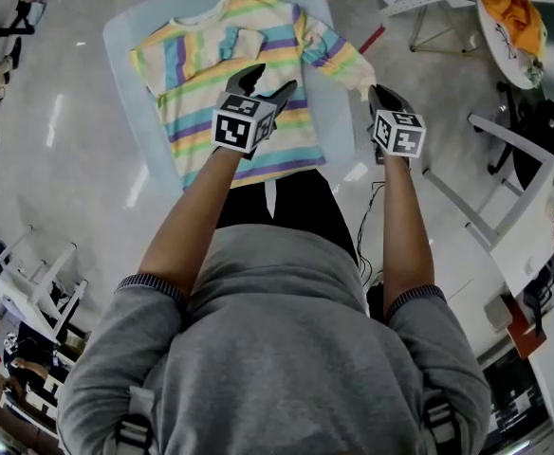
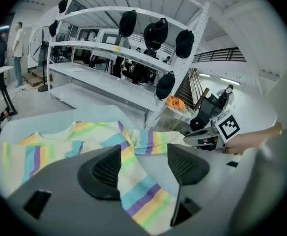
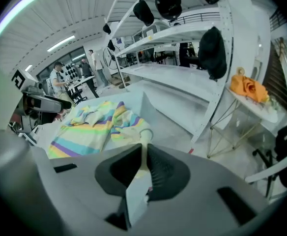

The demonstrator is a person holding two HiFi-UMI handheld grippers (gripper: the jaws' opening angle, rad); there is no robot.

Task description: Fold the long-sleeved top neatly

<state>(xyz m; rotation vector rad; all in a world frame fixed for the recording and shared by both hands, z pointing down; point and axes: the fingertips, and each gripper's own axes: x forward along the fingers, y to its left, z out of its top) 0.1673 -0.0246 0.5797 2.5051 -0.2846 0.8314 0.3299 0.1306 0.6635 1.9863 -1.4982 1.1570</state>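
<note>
On the pale blue desk (image 1: 125, 36) the striped top (image 1: 211, 93) is laid flat. One sleeve (image 1: 339, 55) is stretched out sideways, and its cuff (image 3: 143, 140) is pinched in the almost closed jaws of the right gripper (image 3: 144, 156). The jaws of the left gripper (image 2: 143, 166) are held wide apart over the top, and nothing is gripped. The sleeve fold seems to be the step in hand. Next, the sleeve likely needs to be lifted and laid across the chest

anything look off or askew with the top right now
Nothing damaged, but the striped top is lopsided: one sleeve lies folded across the chest, while the other sleeve reaches past the table edge, its cuff pinched in the right gripper.
</note>
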